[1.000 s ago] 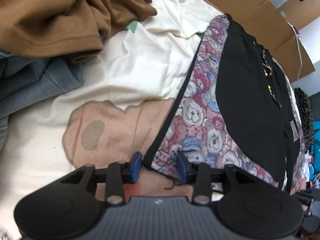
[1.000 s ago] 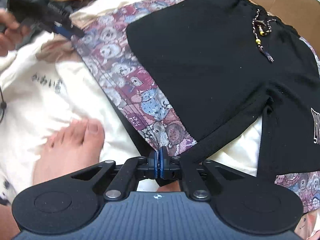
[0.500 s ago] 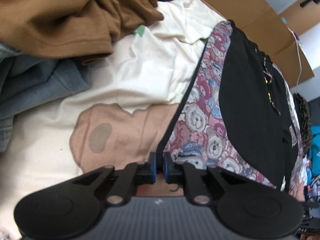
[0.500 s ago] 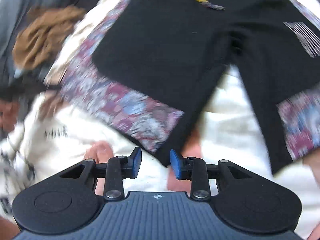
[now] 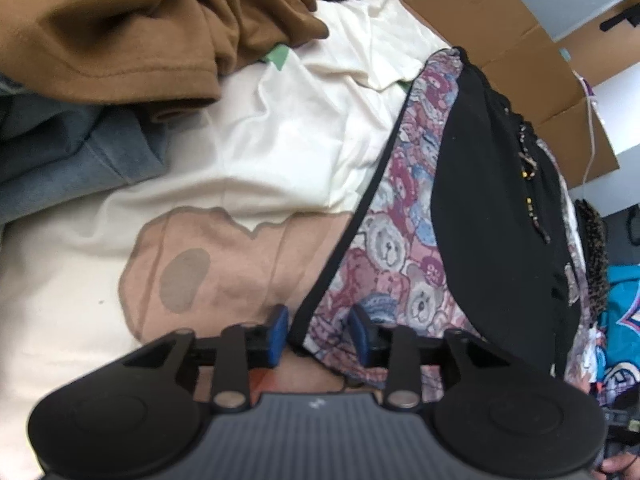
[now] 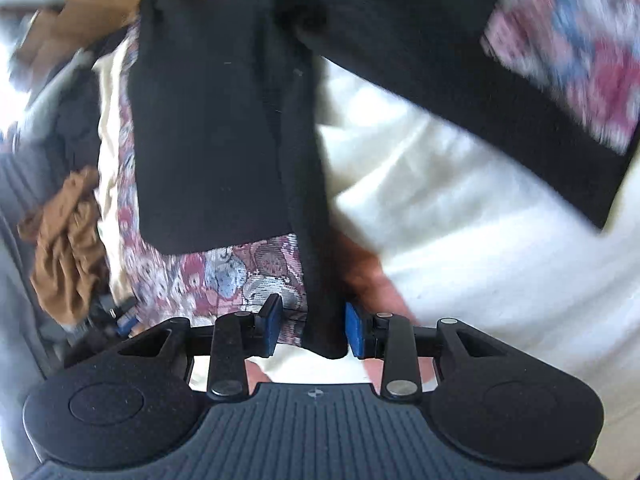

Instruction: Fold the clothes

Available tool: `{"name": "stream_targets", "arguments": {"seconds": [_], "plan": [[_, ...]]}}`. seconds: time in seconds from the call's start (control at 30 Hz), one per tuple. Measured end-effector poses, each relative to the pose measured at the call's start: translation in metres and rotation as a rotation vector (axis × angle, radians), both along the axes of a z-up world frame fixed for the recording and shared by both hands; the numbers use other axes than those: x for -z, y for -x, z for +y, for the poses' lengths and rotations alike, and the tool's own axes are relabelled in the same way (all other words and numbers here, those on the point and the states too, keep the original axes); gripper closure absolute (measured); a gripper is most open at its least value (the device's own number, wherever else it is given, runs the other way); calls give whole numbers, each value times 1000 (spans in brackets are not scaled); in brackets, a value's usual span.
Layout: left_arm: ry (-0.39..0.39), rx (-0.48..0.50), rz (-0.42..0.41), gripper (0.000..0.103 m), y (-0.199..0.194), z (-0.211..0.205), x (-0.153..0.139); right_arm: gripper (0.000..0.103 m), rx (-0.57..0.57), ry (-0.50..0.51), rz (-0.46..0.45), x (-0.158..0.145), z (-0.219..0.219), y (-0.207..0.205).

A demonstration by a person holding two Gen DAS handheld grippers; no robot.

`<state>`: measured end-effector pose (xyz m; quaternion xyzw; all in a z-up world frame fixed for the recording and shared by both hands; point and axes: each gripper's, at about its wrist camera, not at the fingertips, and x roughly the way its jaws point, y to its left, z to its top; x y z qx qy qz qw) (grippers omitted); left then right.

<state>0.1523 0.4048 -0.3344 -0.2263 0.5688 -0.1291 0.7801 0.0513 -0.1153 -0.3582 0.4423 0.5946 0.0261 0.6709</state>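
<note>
Left gripper point(image 5: 318, 334): fingers just reopened after pinching, shorts point(image 5: 472, 208) hem corner loose between them. Right gripper point(image 6: 308, 330): released earlier clamp, now half open, black hem edge between, unpressed. Shorts spread on cream sheet point(image 5: 280, 136).

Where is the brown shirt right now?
In the left wrist view, the crumpled brown shirt is at the top left, lying on the blue denim and the cream cloth, left of the teddy-bear shorts.
</note>
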Motion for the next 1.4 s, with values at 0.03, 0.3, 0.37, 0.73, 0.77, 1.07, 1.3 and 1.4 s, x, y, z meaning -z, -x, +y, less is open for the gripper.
{"name": "stream_targets", "arguments": {"seconds": [0.03,0.3,0.37,0.73,0.77,1.07,1.3,1.4], "plan": [[24,-6,-3,56,1,2,2,64,37,-40,19,6,-1,2],[168,-104,16,64,9,21,15,98,71,-125,60,13,-1,7],[163,-95,15,66,7,20,15,99,64,-128,57,10,-4,8],[35,-31,-35,98,5,8,-31,100,-74,-88,-1,-26,-4,-2],[41,-40,-36,98,6,9,-37,100,-75,-89,0,-26,-5,-1],[-28,-23,-18,98,4,2,-38,100,-107,-44,49,1,8,-6],[-84,-37,-3,98,5,5,-33,100,-144,-39,55,9,13,-9],[-111,-6,3,97,5,0,-31,92,-133,-24,73,16,10,-9]]}}
